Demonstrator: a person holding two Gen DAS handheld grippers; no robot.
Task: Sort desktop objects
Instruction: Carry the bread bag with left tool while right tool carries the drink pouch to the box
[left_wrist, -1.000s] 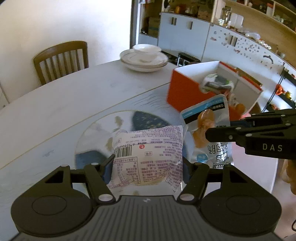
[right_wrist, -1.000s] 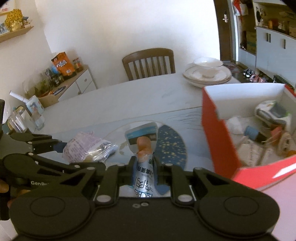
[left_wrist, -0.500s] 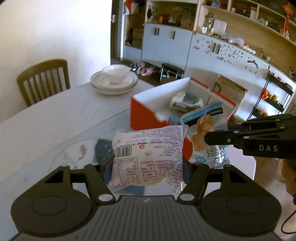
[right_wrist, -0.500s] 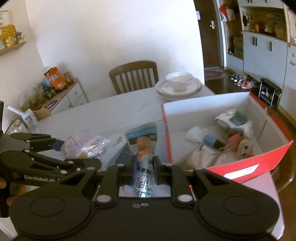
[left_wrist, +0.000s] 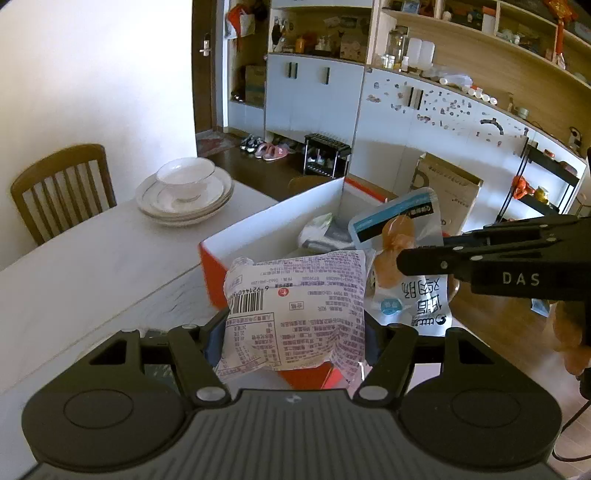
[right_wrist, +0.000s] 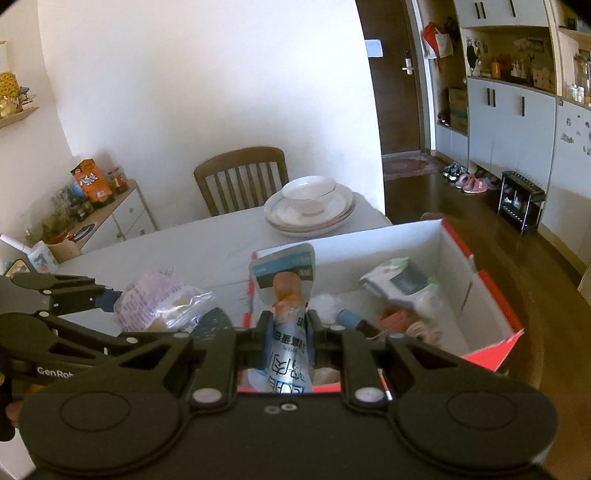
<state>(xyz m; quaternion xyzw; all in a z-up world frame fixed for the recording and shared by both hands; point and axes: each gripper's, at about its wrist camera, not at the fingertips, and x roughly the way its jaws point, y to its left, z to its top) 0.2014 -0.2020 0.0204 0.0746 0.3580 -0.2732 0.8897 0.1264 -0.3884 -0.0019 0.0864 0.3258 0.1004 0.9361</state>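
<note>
Left fingers (left_wrist: 218, 332) clamp the purple-printed packet (left_wrist: 295, 310) half-spread; right fingers (right_wrist: 264, 332) pinch the chicken pouch (right_wrist: 286, 317) tight.

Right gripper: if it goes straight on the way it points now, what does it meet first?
Probably the open box. The right gripper, shut on a pouch, points down into it, toward the items on its floor. Depth is unclear.

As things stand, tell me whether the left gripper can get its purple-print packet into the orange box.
Probably yes: the left gripper holds the purple-print packet above the orange box, whose top is open.
</note>
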